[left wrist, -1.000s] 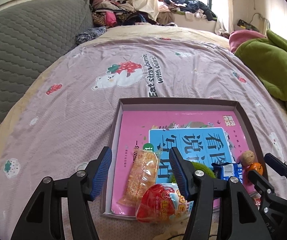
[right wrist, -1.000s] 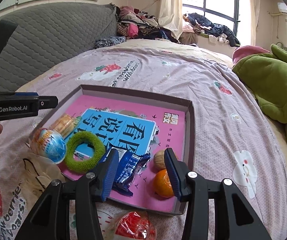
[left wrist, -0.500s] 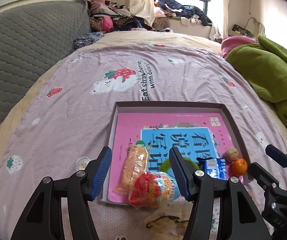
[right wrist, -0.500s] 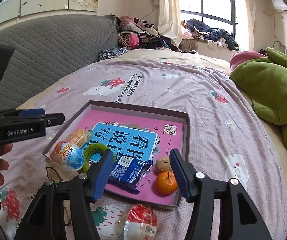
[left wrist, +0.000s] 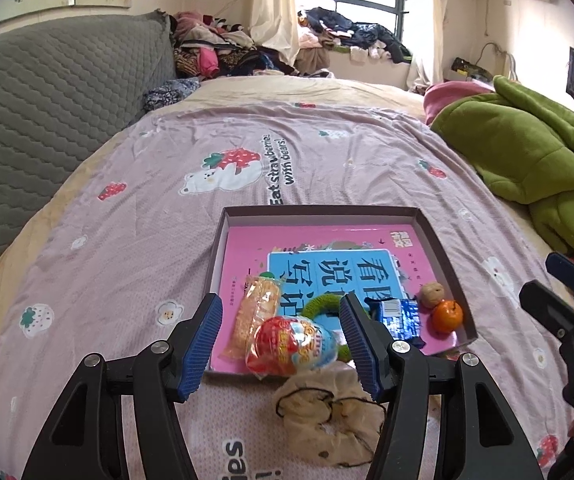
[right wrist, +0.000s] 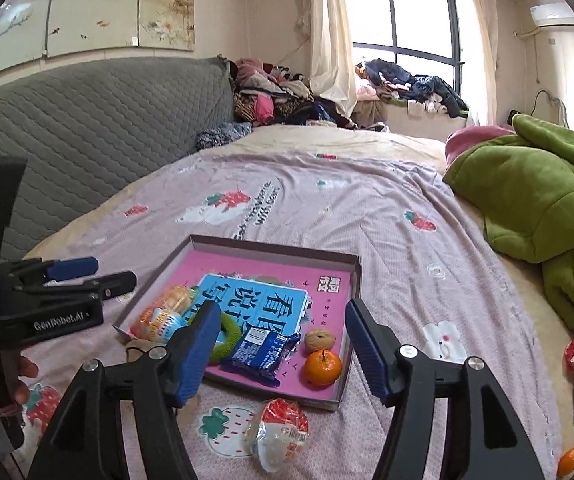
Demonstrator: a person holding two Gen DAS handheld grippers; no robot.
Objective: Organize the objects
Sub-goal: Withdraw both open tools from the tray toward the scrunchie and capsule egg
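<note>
Both your grippers have pulled back from the tray [left wrist: 449, 264] since a second ago. Your left gripper [left wrist: 281, 344] is spread wide and holds nothing; the red-and-blue egg-shaped snack [left wrist: 291, 346] lies between its fingertips on the tray's near edge, the biscuit pack [left wrist: 255, 316] just beyond. Your right gripper [right wrist: 283, 346] is spread too, with the blue wrapper [right wrist: 265, 350], walnut [right wrist: 319, 339] and tangerine [right wrist: 322, 367] ahead of it.
</note>
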